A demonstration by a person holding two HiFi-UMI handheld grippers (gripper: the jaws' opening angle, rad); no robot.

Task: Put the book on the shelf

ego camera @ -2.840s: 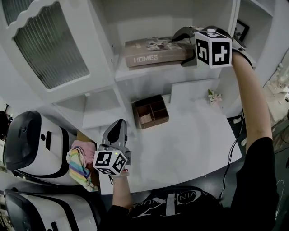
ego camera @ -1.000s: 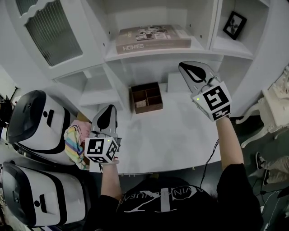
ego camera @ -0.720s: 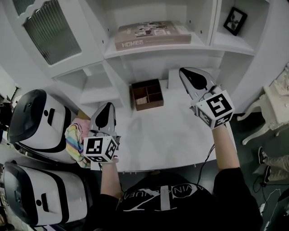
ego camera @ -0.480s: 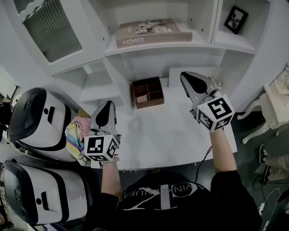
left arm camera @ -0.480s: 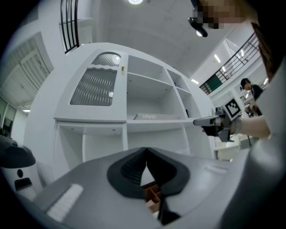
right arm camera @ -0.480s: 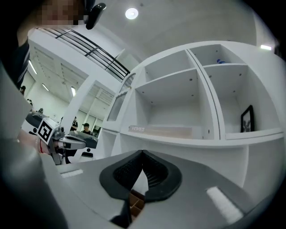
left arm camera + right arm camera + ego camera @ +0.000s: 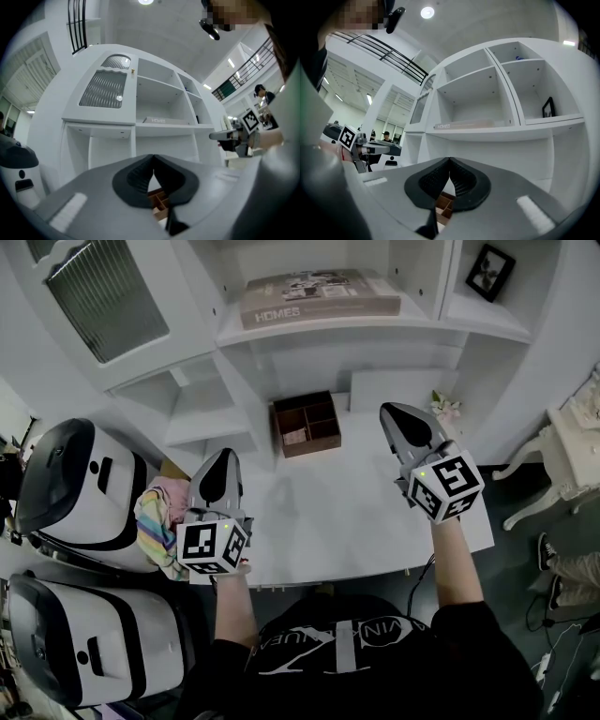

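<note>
- Head view: the book (image 7: 319, 298) lies flat on the shelf (image 7: 375, 331) of the white cabinet, its spine facing out and nothing touching it. Nearly three seconds ago the right gripper (image 7: 398, 415) was up at the book's right end; that gripper has since come away and sunk to hang low over the desk (image 7: 347, 521).
- Right gripper view: the jaws meet at their tips with nothing between them. The book shows well beyond and above them, resting on its board.
- Left gripper view: the left gripper (image 7: 225, 461) is likewise pinched together and empty. It has barely stirred over the last few seconds and hovers near the desk's left edge, beside the striped cloth (image 7: 157, 532).
- Unmoved throughout: the brown divided box (image 7: 307, 425) at the back of the desk under the shelf, the small framed picture (image 7: 492, 270) in the compartment to the right, and the sprig of flowers (image 7: 445, 407) by the wall.
- Reading of the moment: the placing looks done. The book sits wholly on the shelf with no overhang visible from here, both tools are clear of it, and the lowered hands suggest a return to rest and no further correction.
</note>
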